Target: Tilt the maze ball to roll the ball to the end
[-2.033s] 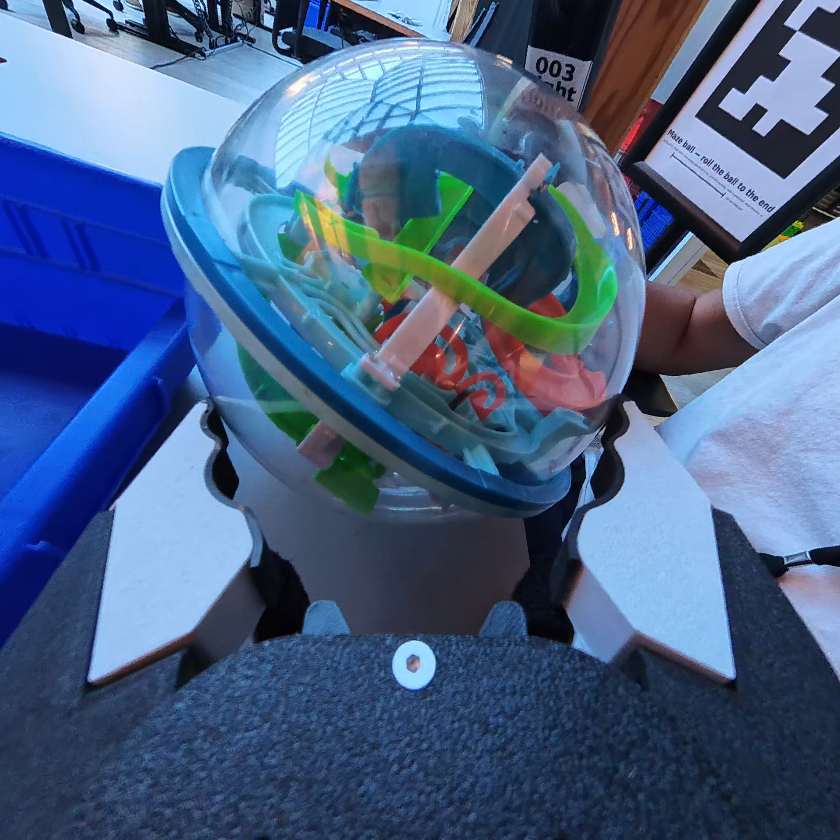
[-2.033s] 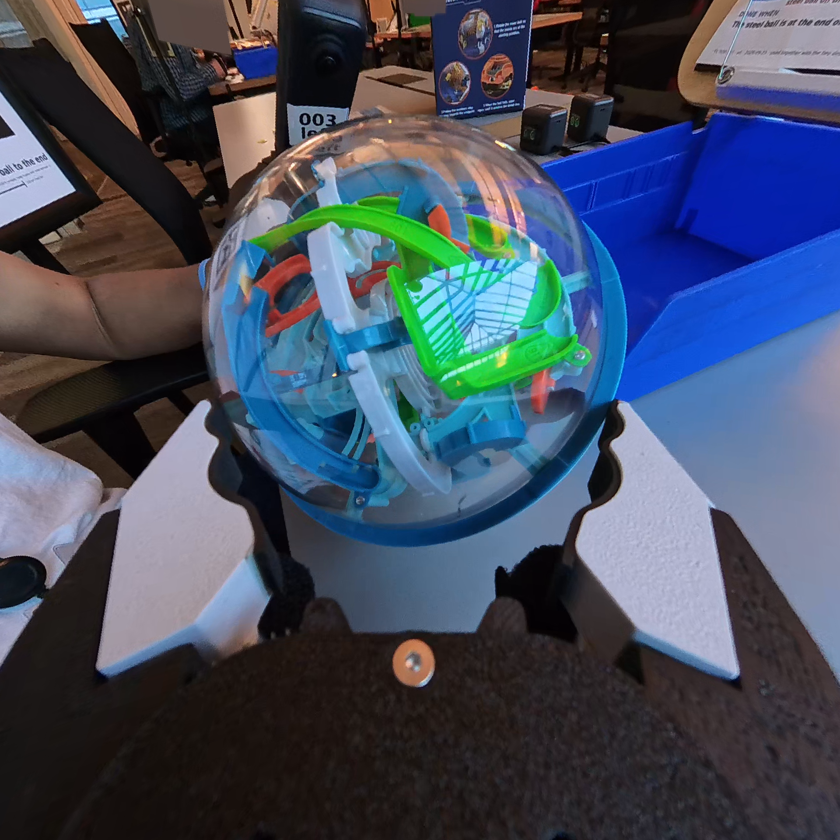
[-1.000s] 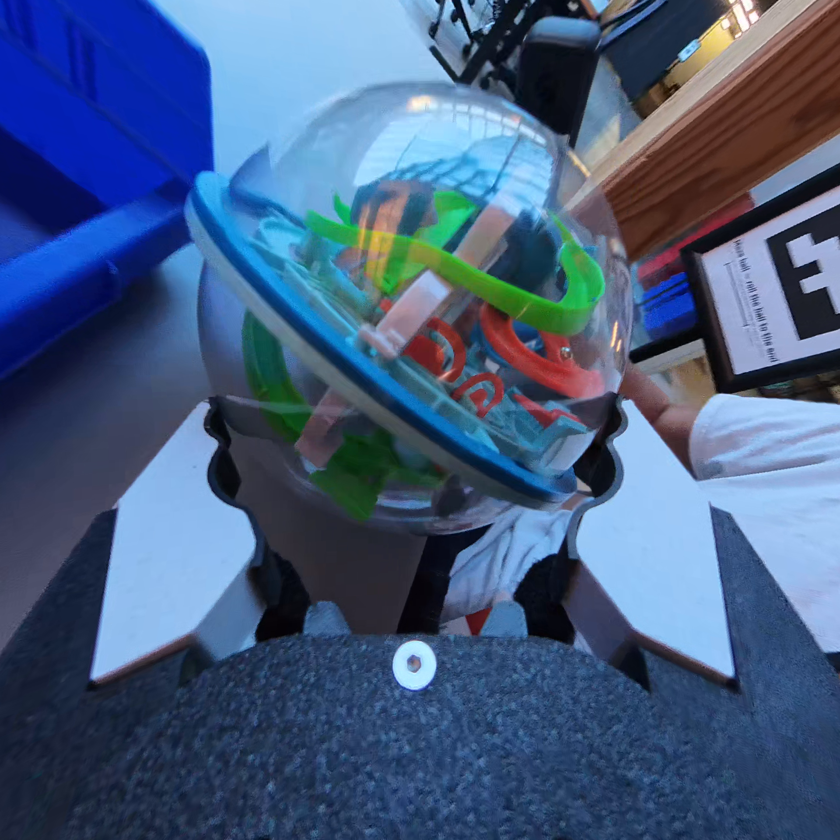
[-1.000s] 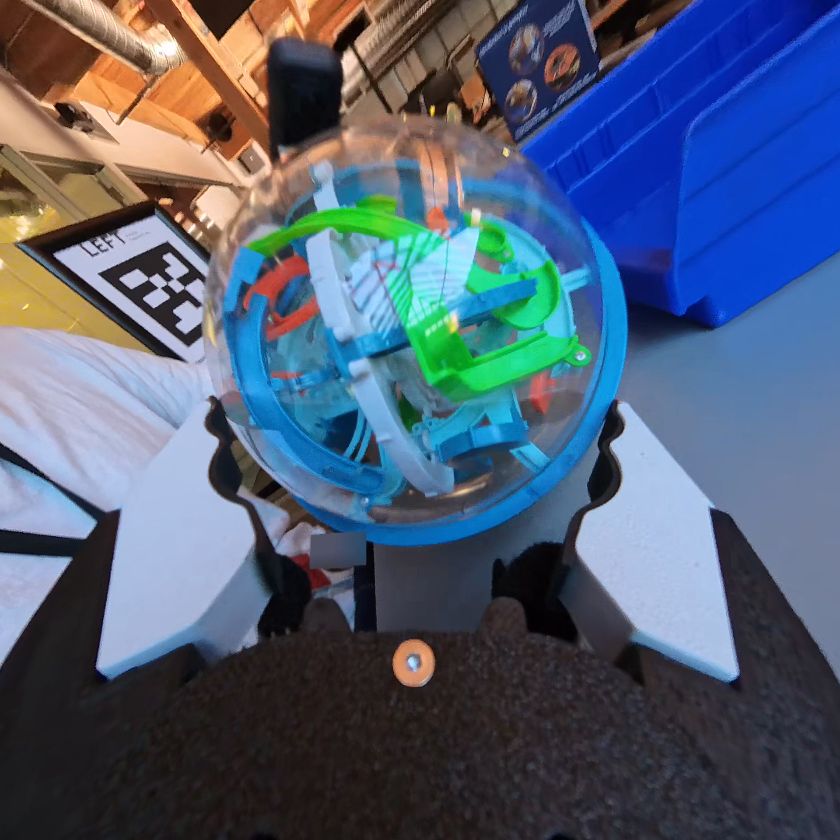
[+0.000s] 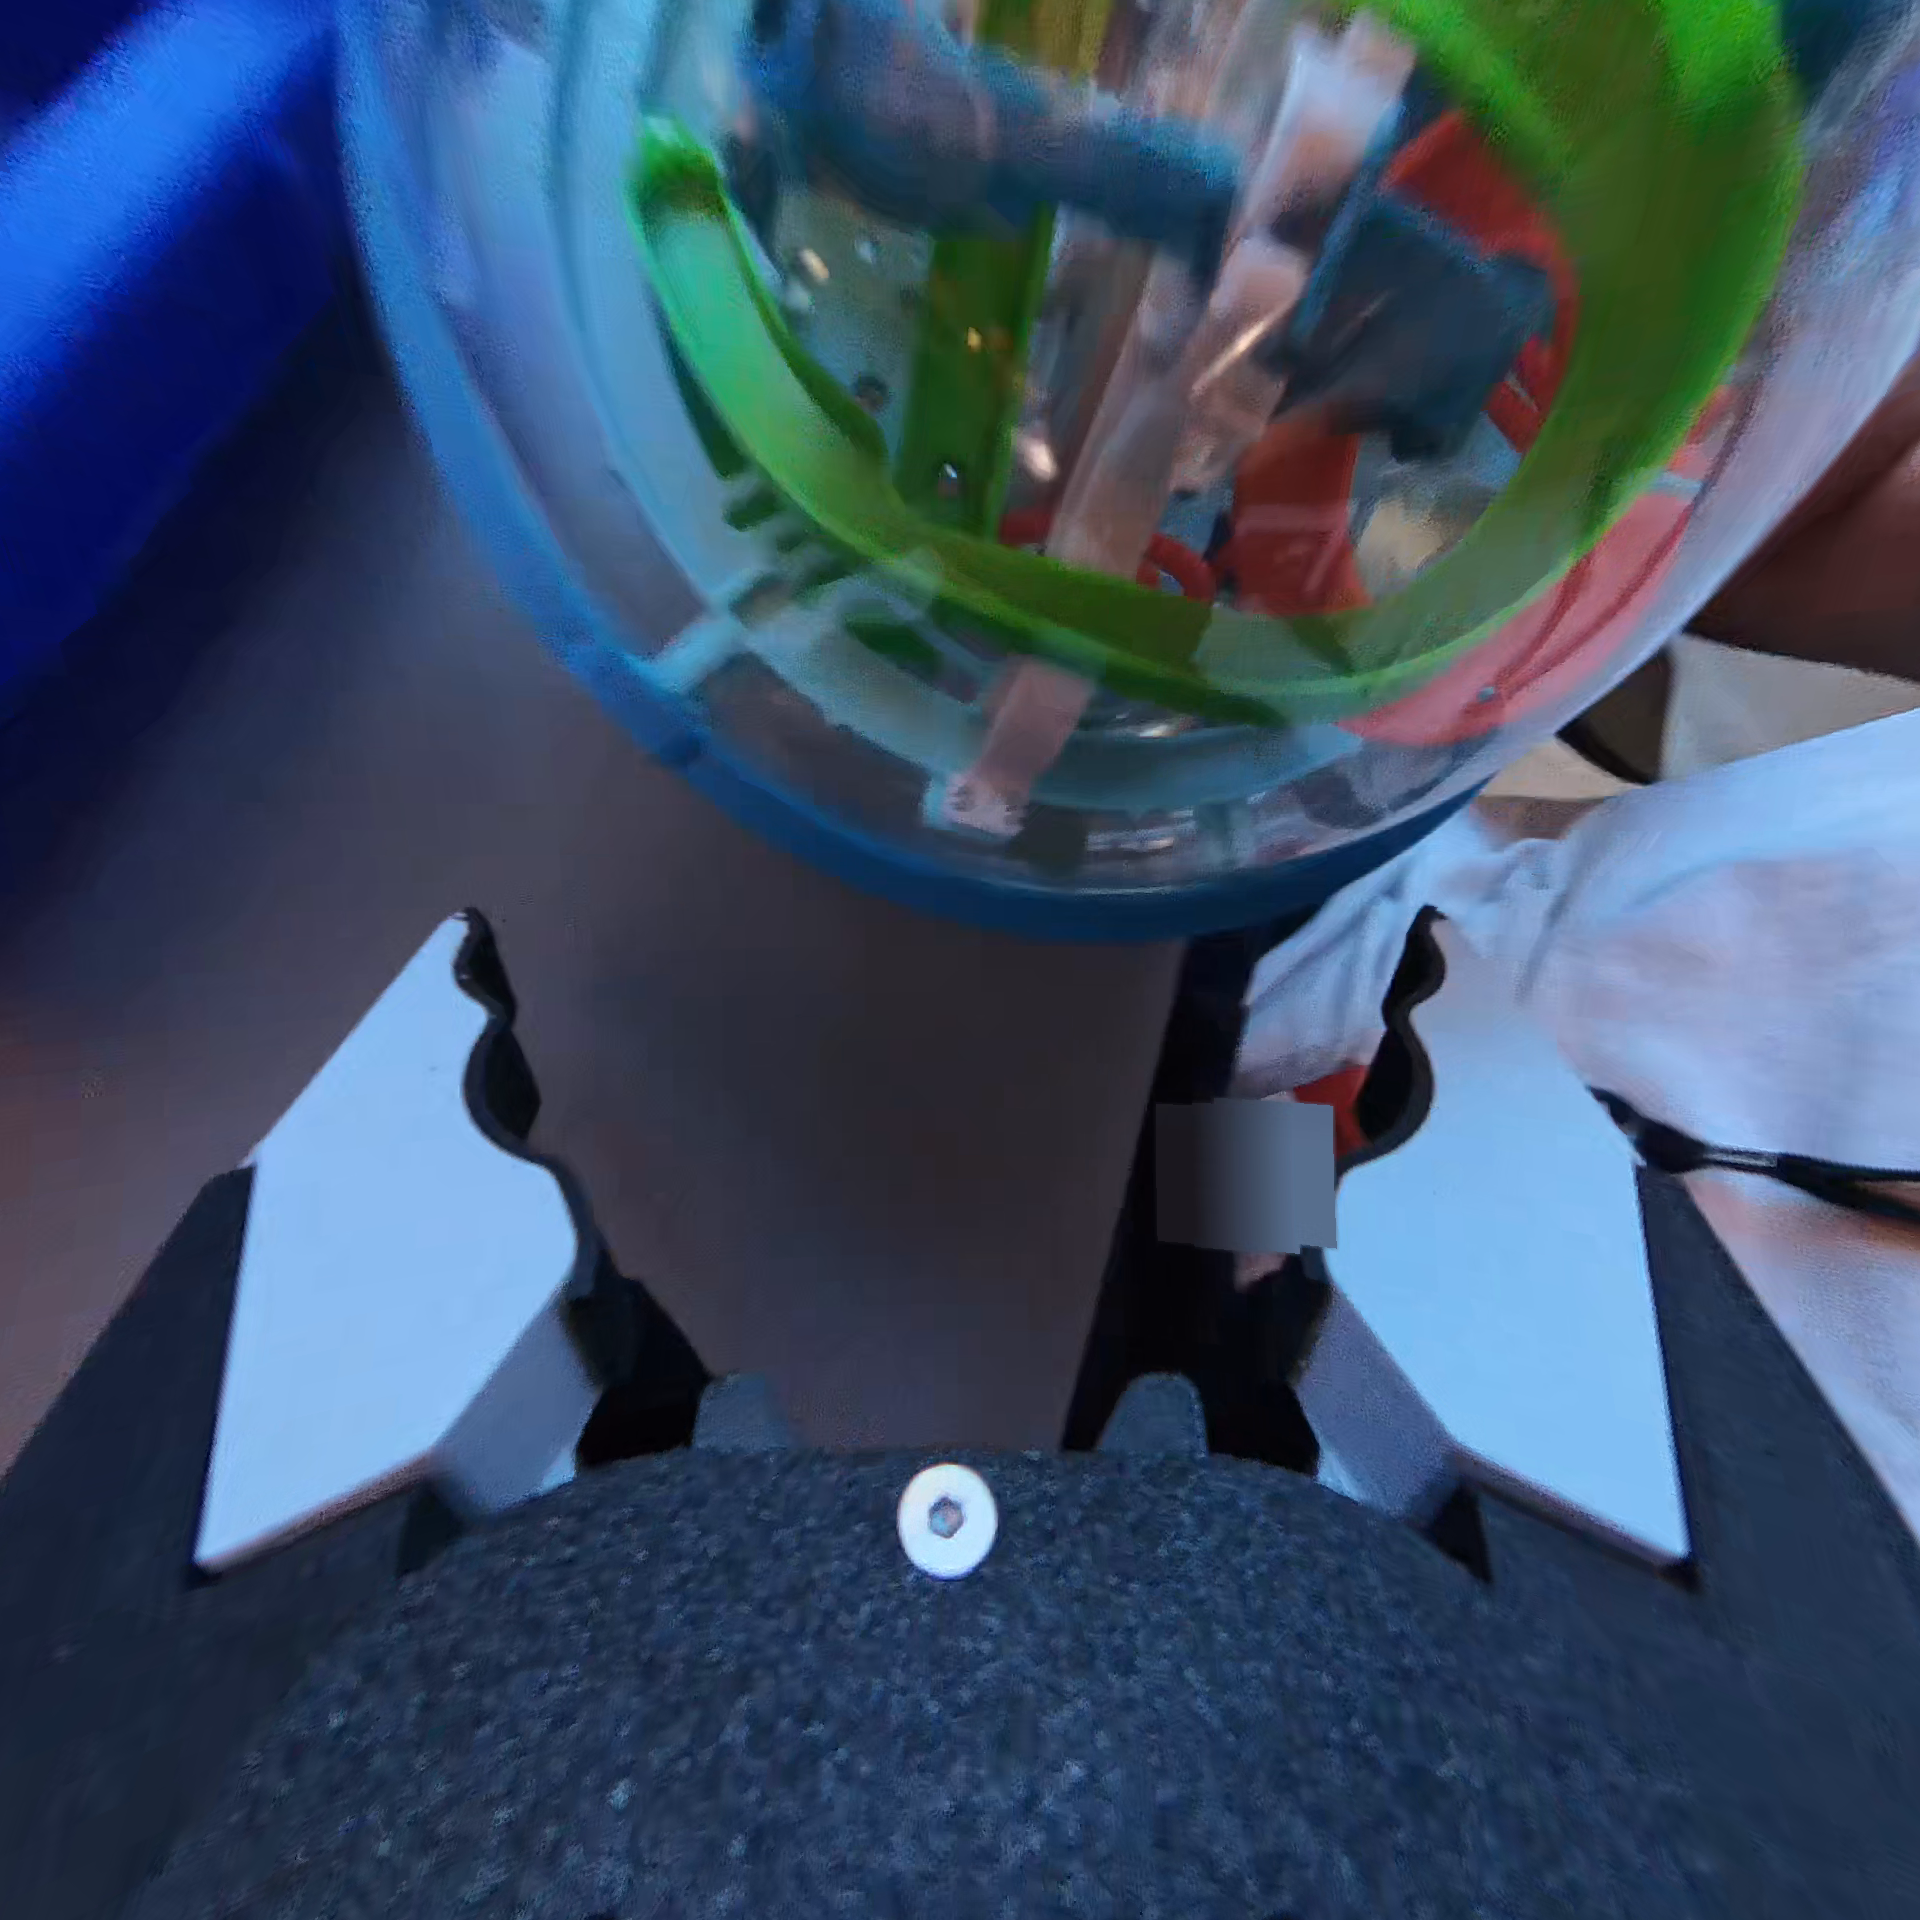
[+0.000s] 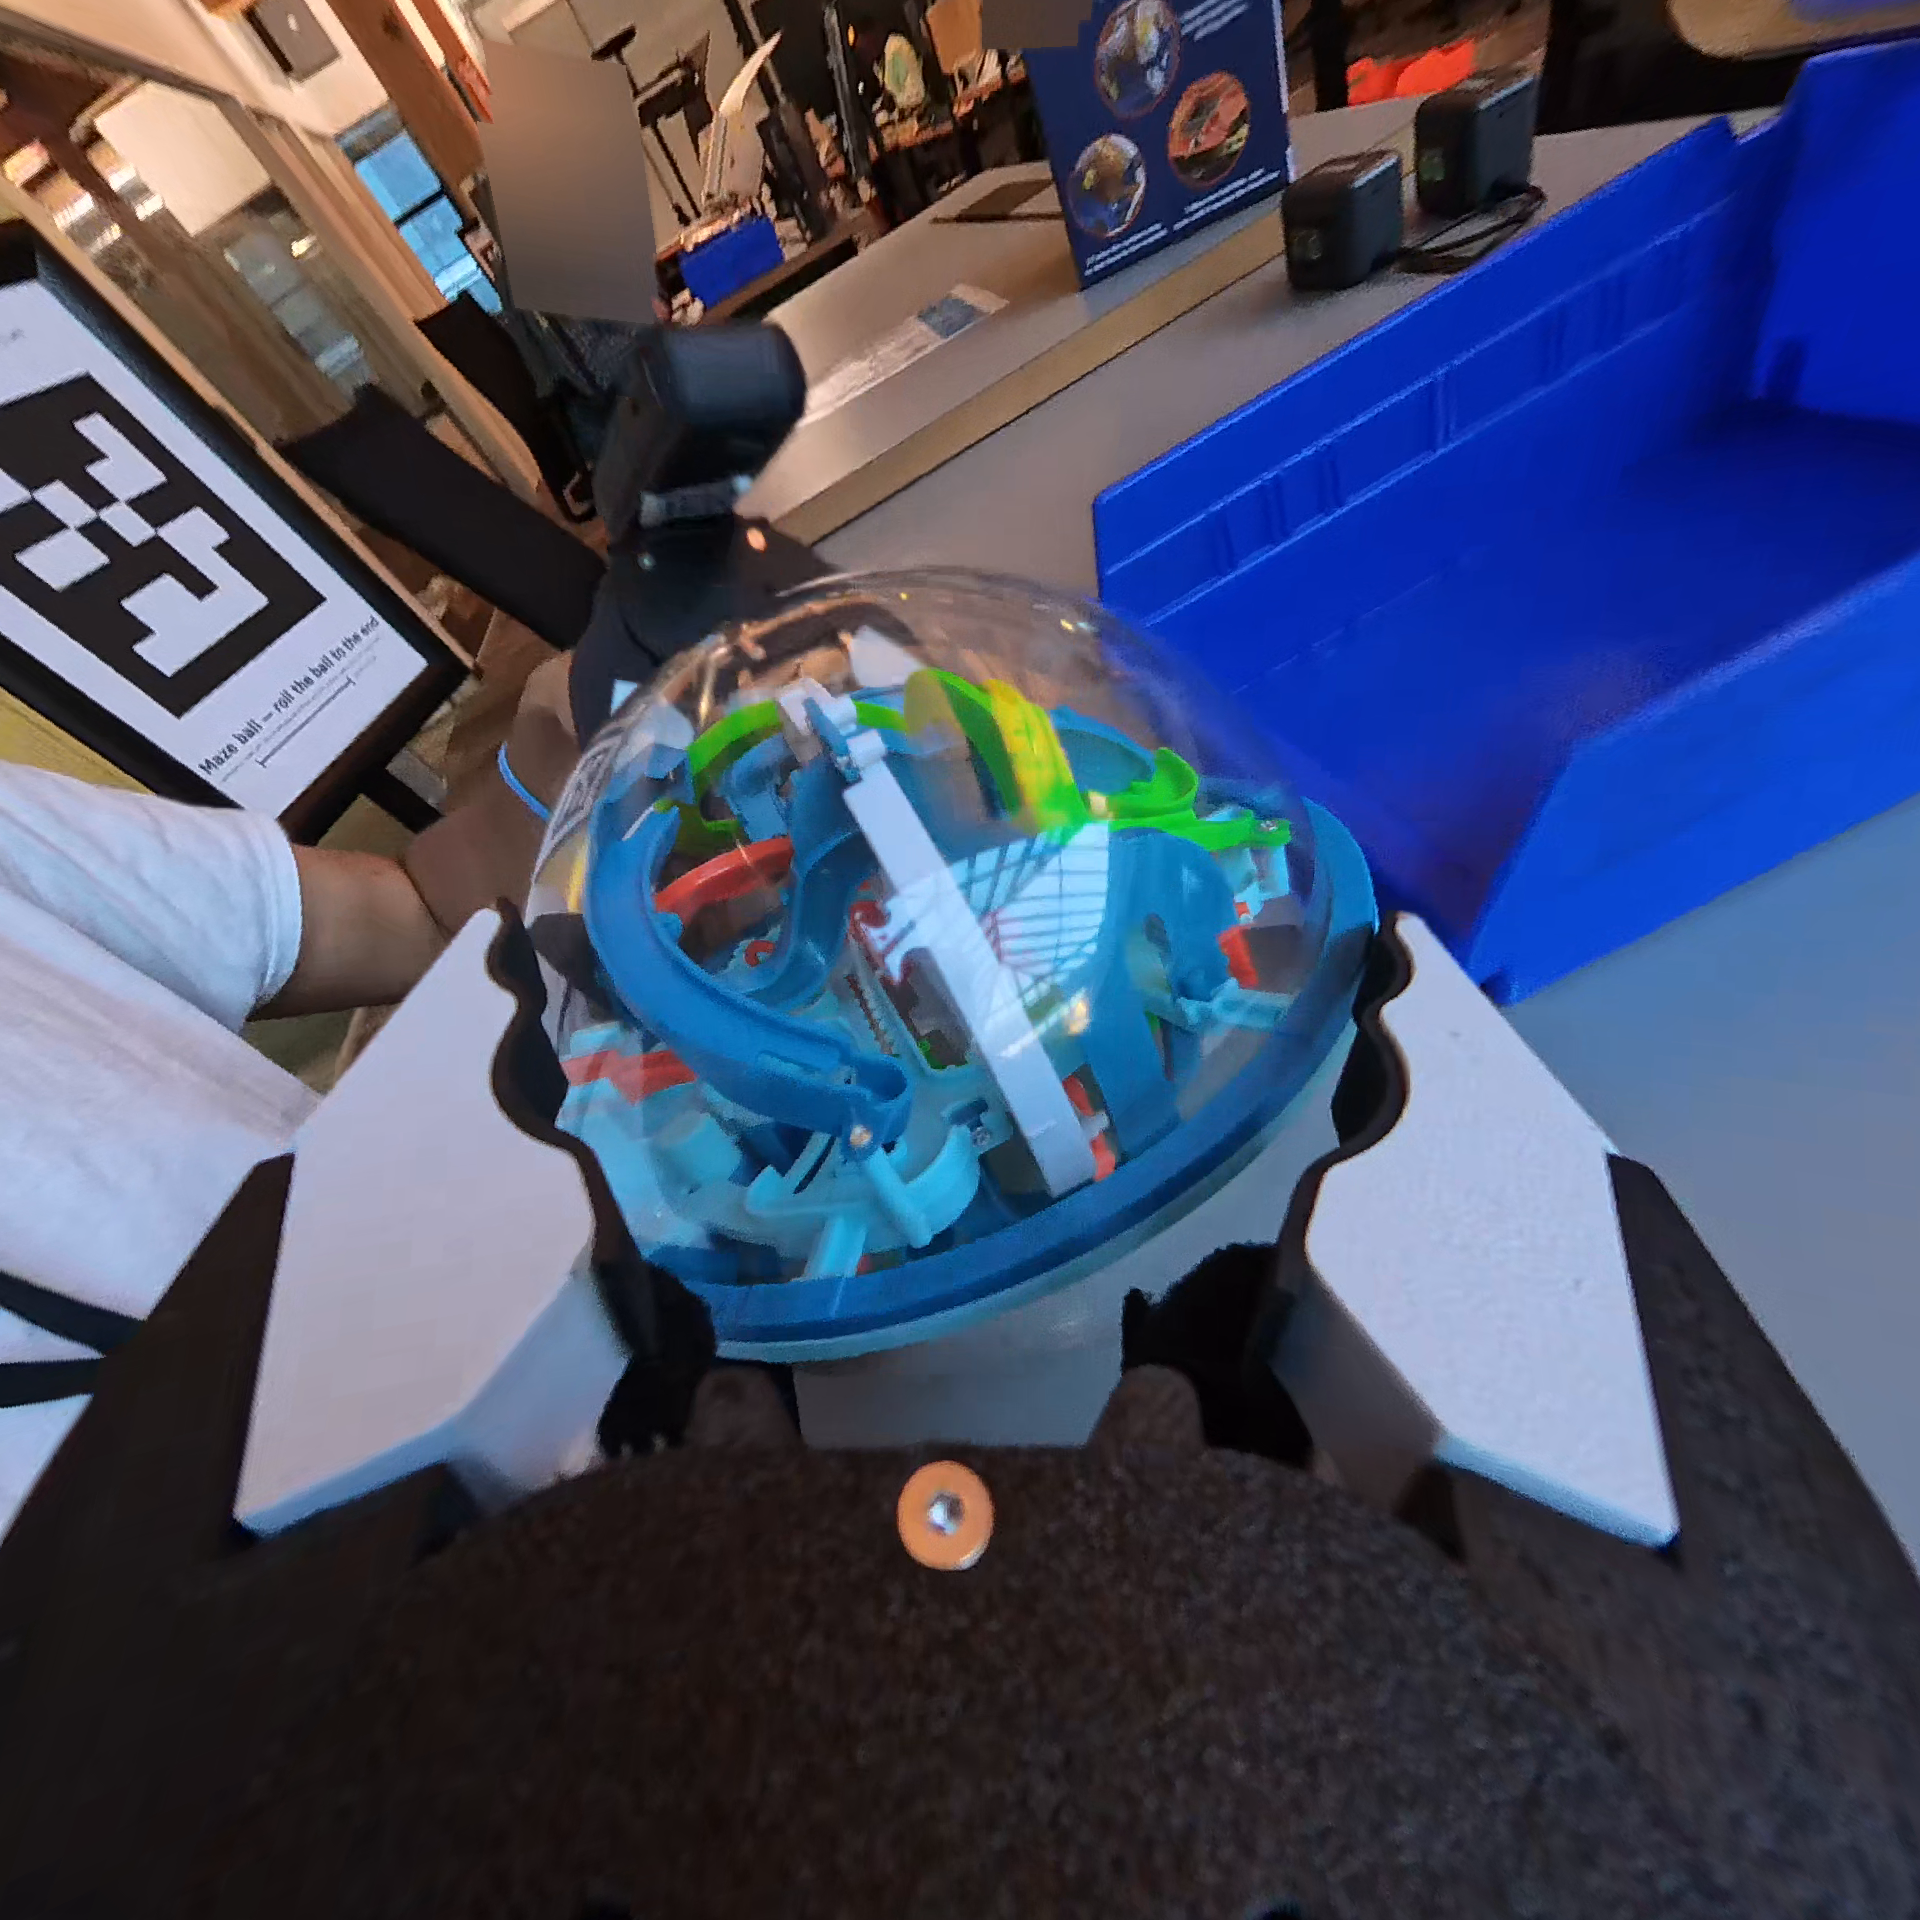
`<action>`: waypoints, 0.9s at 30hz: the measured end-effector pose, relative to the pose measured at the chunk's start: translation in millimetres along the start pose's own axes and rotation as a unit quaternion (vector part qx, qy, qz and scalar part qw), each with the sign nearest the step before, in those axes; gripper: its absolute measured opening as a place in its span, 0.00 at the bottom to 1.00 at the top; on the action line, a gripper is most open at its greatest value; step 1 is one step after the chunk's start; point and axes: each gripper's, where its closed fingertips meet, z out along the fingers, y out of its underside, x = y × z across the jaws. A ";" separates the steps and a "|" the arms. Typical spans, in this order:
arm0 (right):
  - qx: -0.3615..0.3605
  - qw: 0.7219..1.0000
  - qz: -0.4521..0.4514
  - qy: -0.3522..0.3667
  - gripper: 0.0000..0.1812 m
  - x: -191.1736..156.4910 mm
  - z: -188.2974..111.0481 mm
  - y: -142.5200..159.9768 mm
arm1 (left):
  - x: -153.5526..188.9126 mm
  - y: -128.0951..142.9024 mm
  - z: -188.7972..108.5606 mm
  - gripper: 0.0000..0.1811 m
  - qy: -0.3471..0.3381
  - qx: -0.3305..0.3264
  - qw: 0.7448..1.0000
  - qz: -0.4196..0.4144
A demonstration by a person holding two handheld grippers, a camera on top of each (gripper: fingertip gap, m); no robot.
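A grey worktop (image 6: 1714, 1039) carries a blue bin (image 6: 1558, 623) in a workshop with a framed sign (image 6: 156, 582). The right tongs (image 6: 951, 1029) grasp the maze ball (image 6: 935, 987) at its sides. The left tongs (image 5: 951, 1039) are spread wide, the blurred, partly cut-off ball just beyond their tips; the small ball inside cannot be made out.

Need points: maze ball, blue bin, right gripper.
maze ball (image 6: 935, 935), right wrist view, on the clear dome
blue bin (image 6: 1558, 644), right wrist view, on its near side wall
right gripper (image 6: 951, 956), right wrist view, midway between its fingertips
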 end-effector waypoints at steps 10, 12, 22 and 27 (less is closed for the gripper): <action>0.003 0.999 -0.039 -0.034 0.79 -11.2 36.1 -34.8 | 7.9 -54.9 -30.9 0.87 0.045 0.091 0.984 0.150; 0.052 0.997 -0.053 -0.025 0.79 -13.4 18.8 -41.9 | 6.7 -52.8 -29.2 0.88 0.051 0.096 0.984 0.143; 0.037 0.996 -0.086 0.003 0.85 -12.6 11.2 58.4 | 4.8 -39.5 -19.4 0.86 0.069 0.151 0.979 0.115; 0.006 0.991 -0.120 0.064 0.85 -8.5 24.3 56.6 | 9.5 -45.2 -14.5 0.86 0.100 0.172 0.977 0.074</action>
